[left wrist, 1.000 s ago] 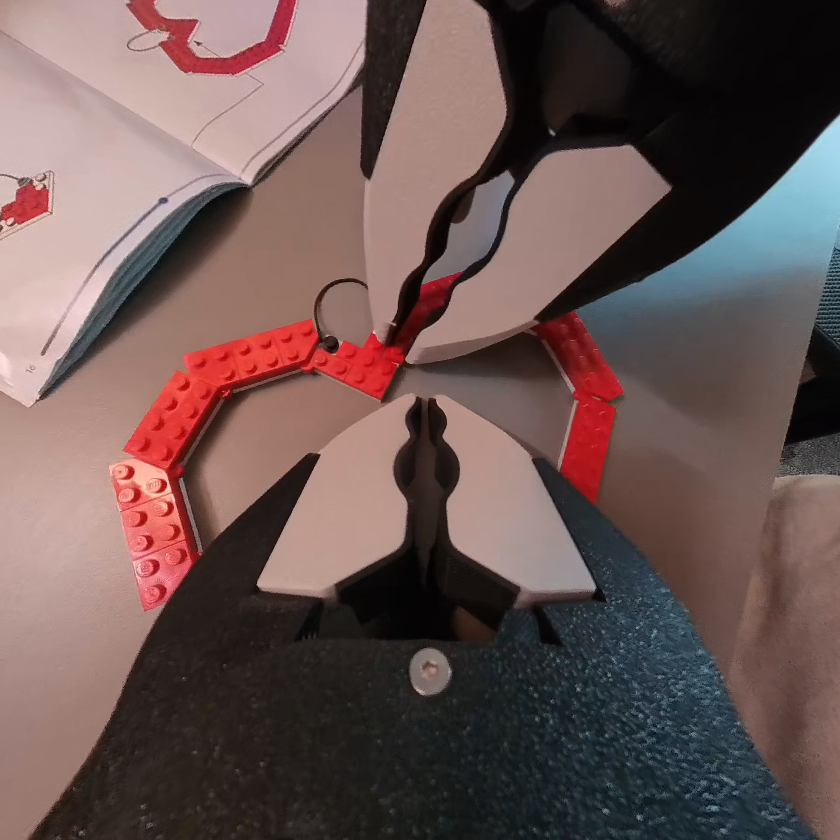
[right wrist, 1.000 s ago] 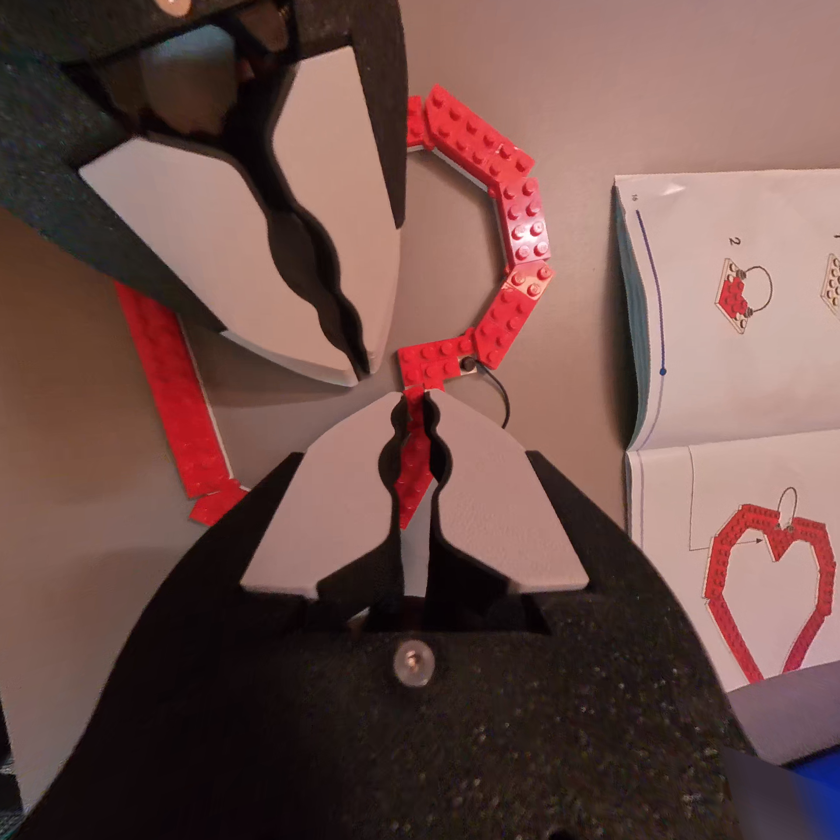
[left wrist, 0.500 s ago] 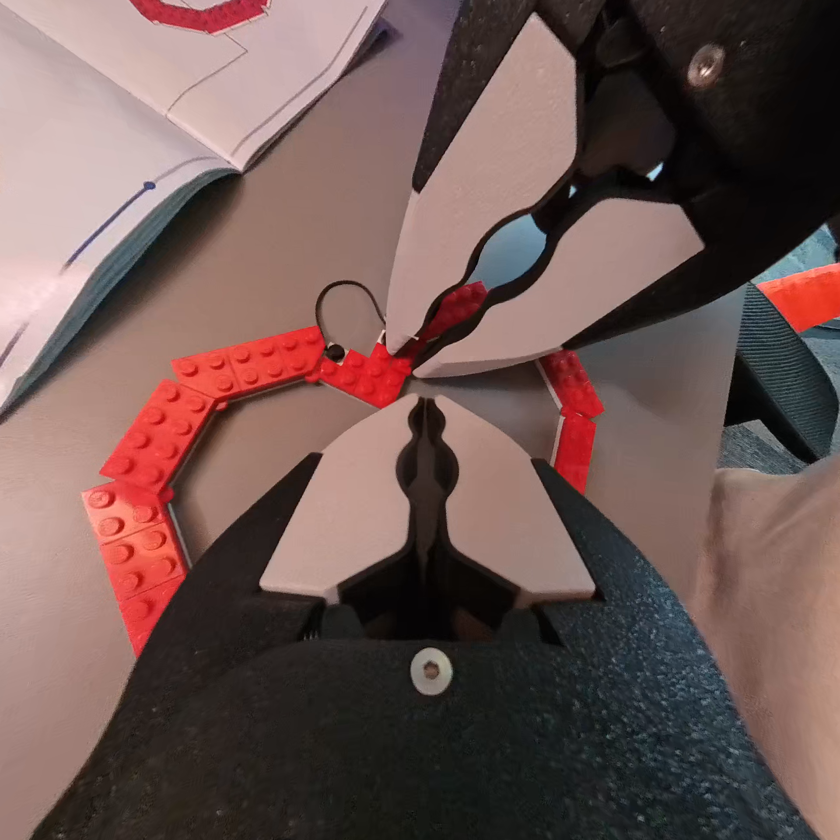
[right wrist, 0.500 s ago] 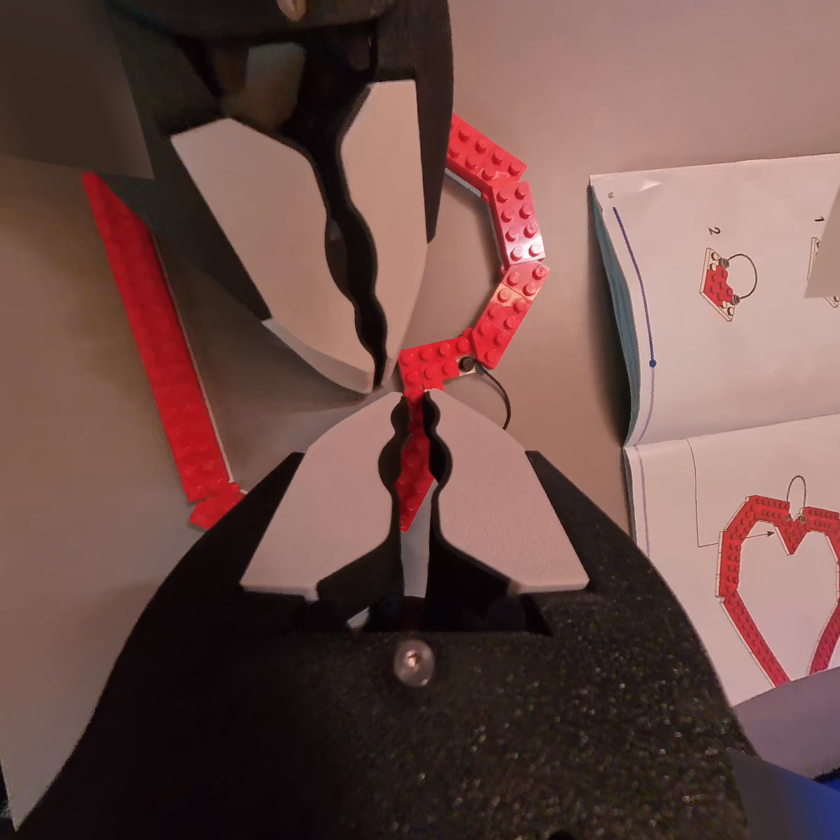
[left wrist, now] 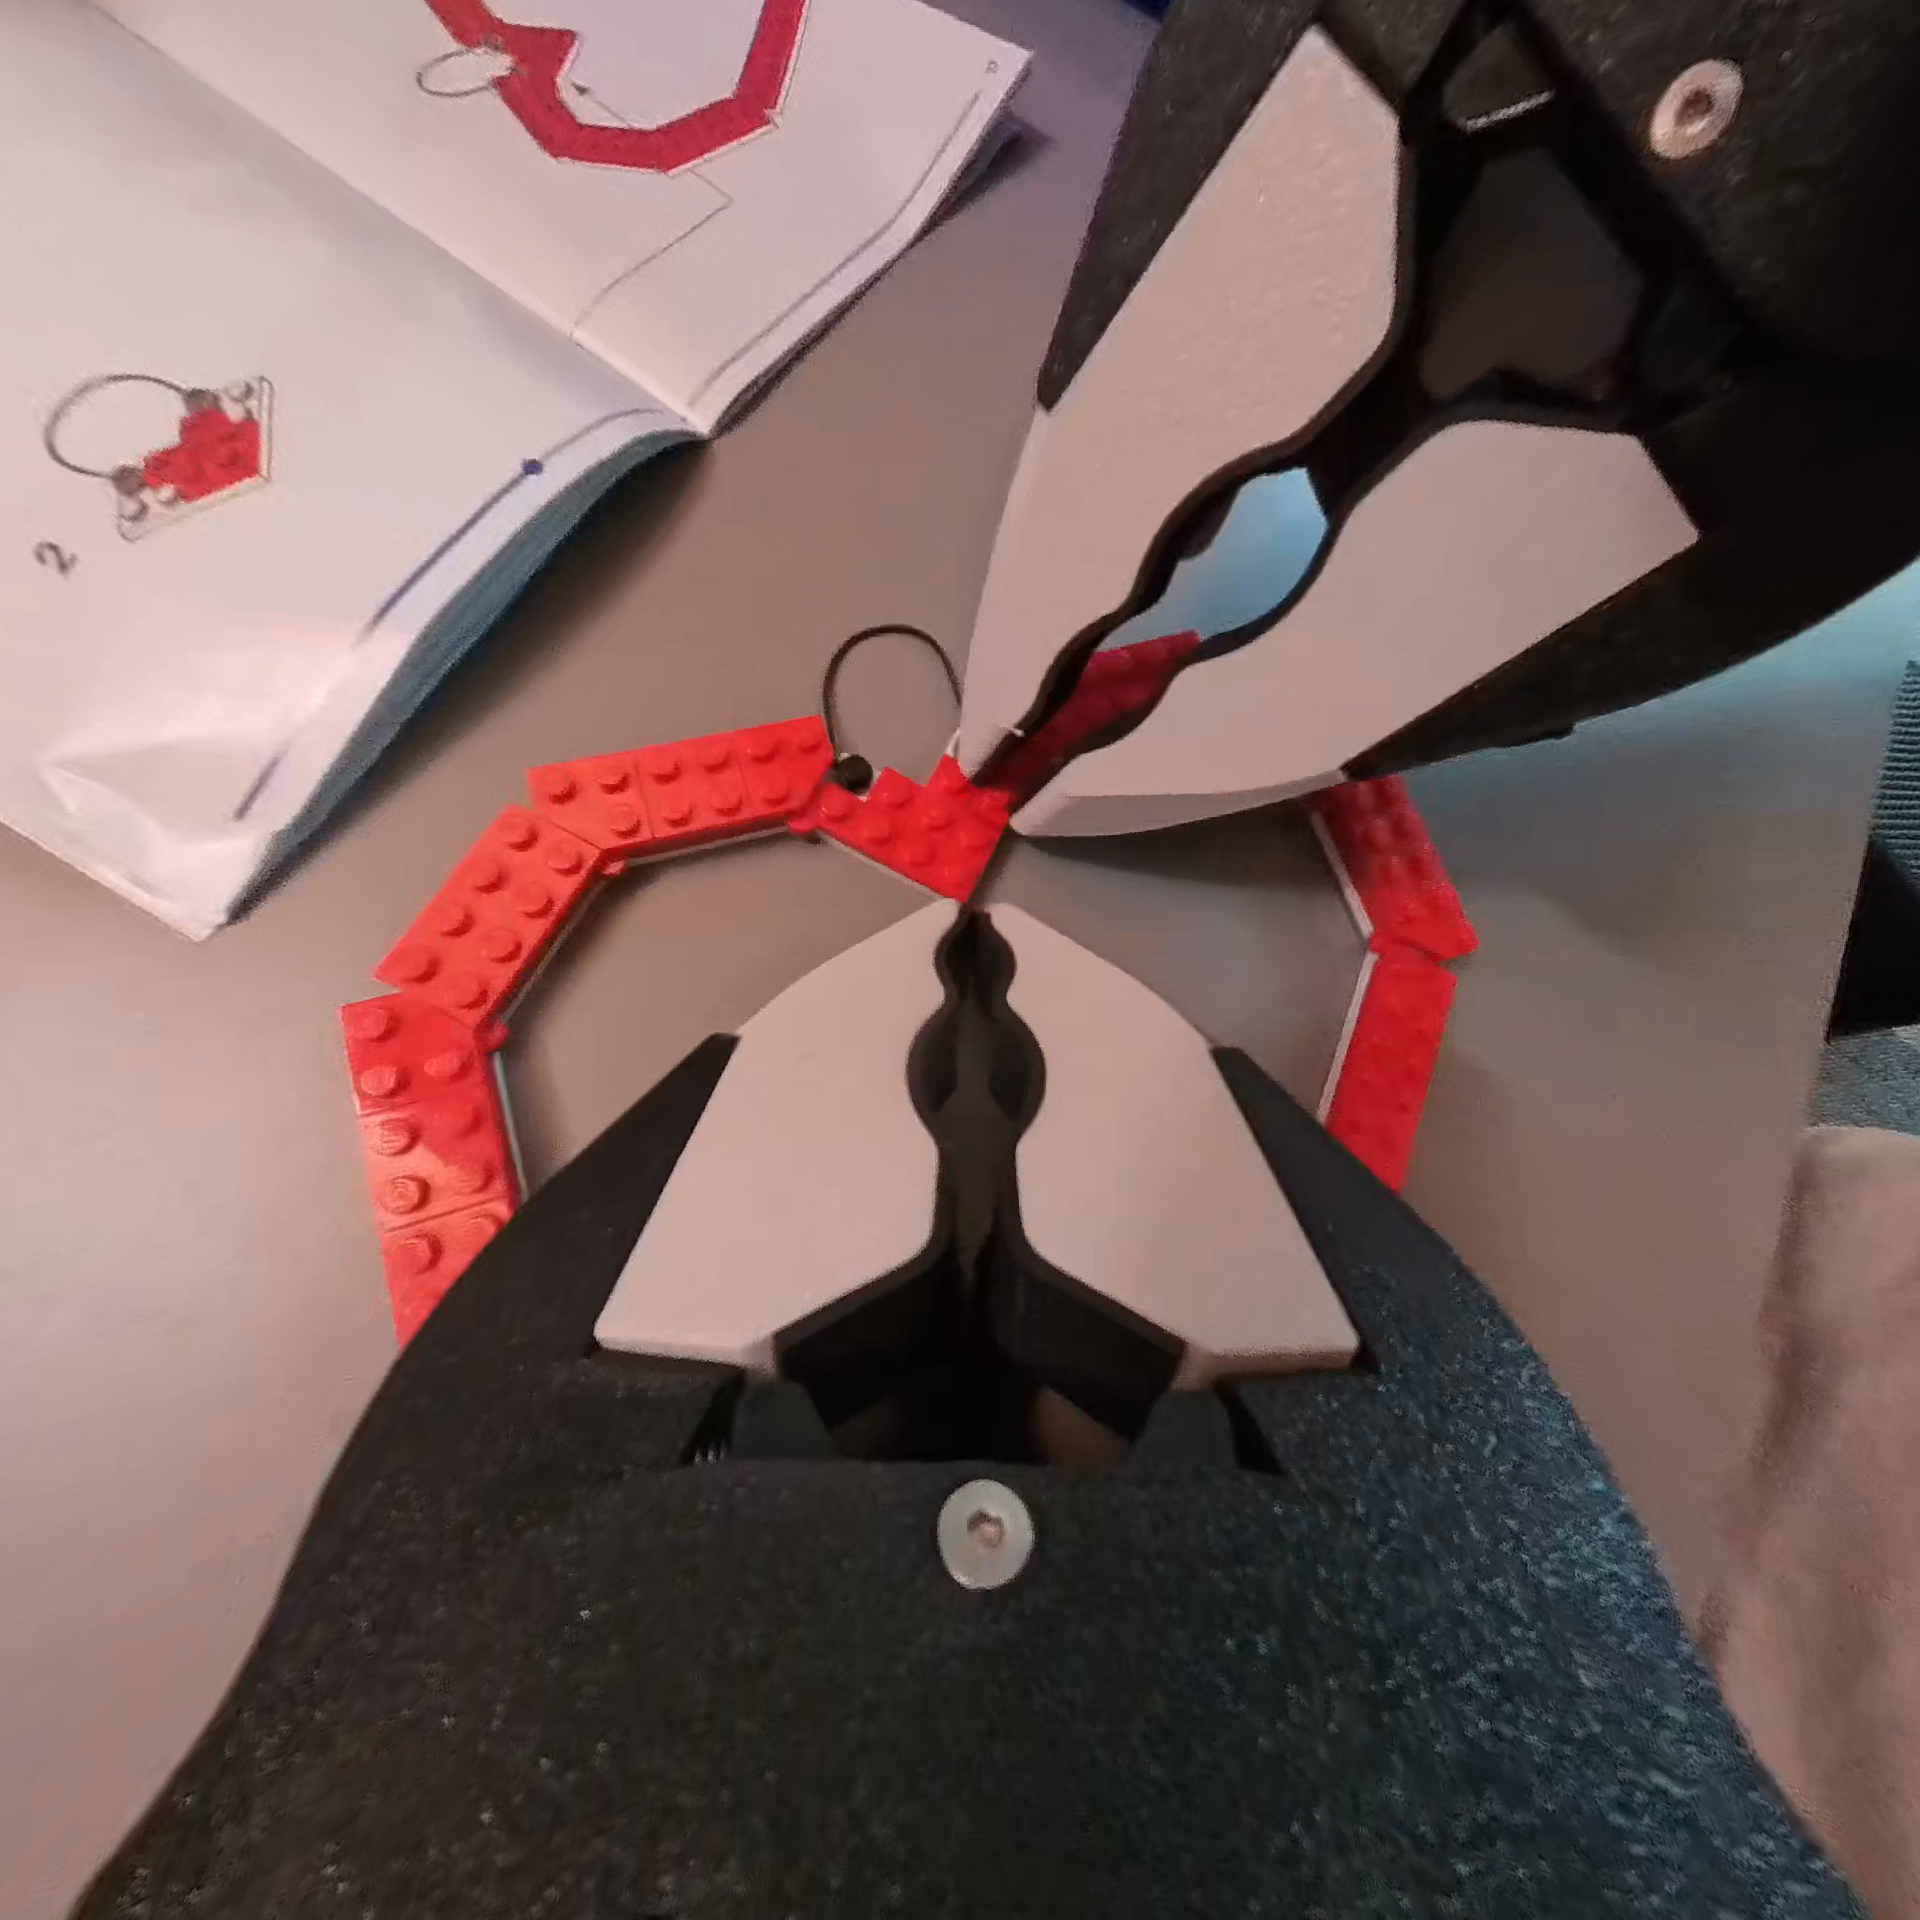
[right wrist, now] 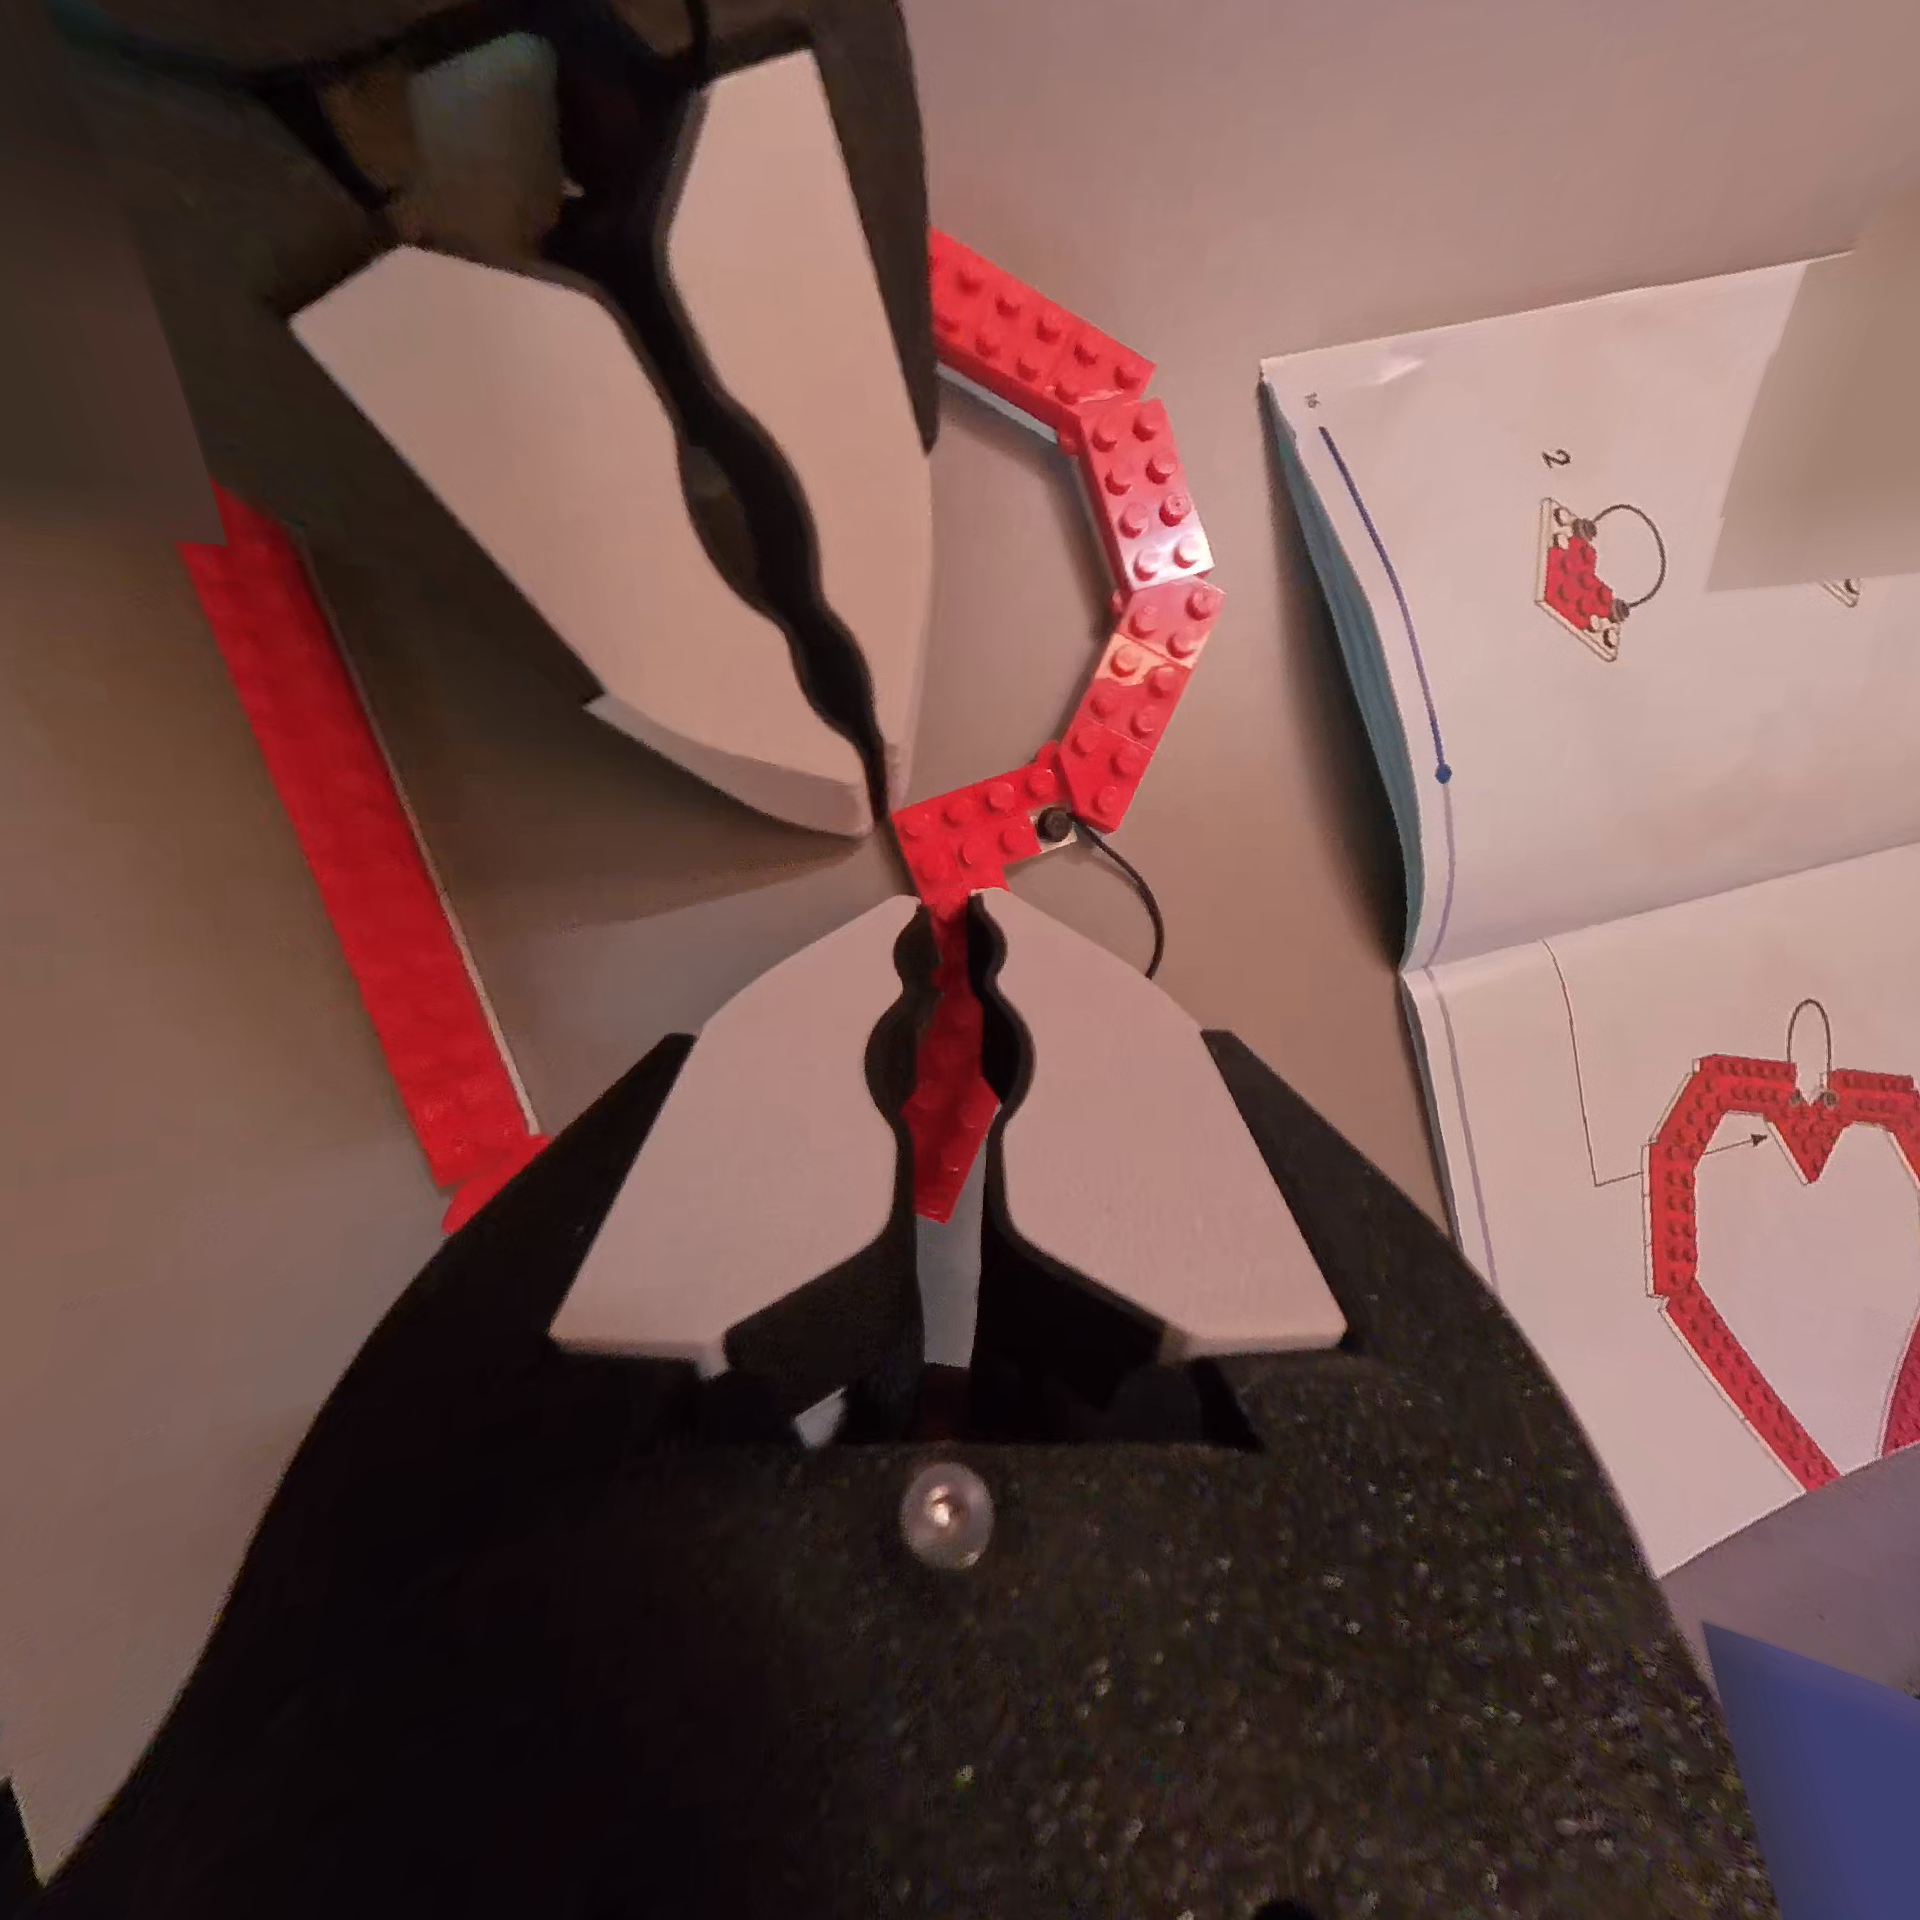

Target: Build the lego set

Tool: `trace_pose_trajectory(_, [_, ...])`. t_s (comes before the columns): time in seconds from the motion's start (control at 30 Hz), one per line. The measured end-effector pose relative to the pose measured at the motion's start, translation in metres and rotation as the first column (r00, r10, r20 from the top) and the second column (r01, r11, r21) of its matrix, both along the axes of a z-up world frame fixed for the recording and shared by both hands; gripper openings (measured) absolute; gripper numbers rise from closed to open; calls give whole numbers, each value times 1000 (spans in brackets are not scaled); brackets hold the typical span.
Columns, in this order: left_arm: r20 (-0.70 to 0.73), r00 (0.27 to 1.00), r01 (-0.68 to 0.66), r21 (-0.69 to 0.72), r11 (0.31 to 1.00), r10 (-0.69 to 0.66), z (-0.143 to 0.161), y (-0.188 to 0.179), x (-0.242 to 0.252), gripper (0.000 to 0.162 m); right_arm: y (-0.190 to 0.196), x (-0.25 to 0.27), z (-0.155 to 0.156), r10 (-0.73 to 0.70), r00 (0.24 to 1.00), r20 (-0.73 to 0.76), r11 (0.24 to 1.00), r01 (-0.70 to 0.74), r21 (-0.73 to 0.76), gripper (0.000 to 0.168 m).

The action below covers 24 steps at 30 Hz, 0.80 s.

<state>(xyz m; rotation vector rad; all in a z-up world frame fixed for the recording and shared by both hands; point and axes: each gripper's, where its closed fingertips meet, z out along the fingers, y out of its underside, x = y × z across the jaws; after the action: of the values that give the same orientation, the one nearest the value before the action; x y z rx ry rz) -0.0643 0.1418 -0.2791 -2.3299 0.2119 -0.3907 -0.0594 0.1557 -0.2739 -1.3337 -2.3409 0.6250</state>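
A red lego heart frame (left wrist: 488, 935) lies flat on the grey-brown table, and its long side shows in the right wrist view (right wrist: 343, 831). A small red notch piece (left wrist: 925, 831) with a black loop (left wrist: 894, 665) sits at the frame's top middle. My right gripper (right wrist: 945, 914) is shut on the frame's red section (right wrist: 945, 1091) beside the notch. It enters the left wrist view (left wrist: 987, 774) from the upper right. My left gripper (left wrist: 966, 914) is shut and empty, with its tips at the notch's point. It also shows in the right wrist view (right wrist: 878, 800), coming in from the top.
An open instruction booklet (left wrist: 312, 312) lies just beyond the heart, and it sits to the right in the right wrist view (right wrist: 1662, 831). The table edge and a beige cloth (left wrist: 1849, 1455) are at the right. A blue thing (right wrist: 1818, 1745) is at the lower right corner. Left and right tips are no more than a few centimetres apart.
The left gripper has swung round to face the right gripper more squarely, tip to tip. The right gripper has tilted and kept its hold on the frame. The frame has barely shifted.
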Motion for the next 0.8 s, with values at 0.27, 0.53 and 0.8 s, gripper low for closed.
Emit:
trace_pose_trajectory(0.27, [17, 1000, -2, 0, 1000, 2, 0, 0, 0, 0, 1, 0, -1, -59, 997, 55, 997, 57, 42, 7])
trace_pose_trajectory(0.53, [25, 1000, -3, -1, 1000, 3, 0, 0, 0, 0, 1, 0, -1, -69, 994, 83, 997, 65, 47, 7])
trace_pose_trajectory(0.8, [20, 1000, -2, 2, 1000, 2, 0, 0, 0, 0, 15, 8, 16, 11, 992, 124, 998, -19, 61, 0])
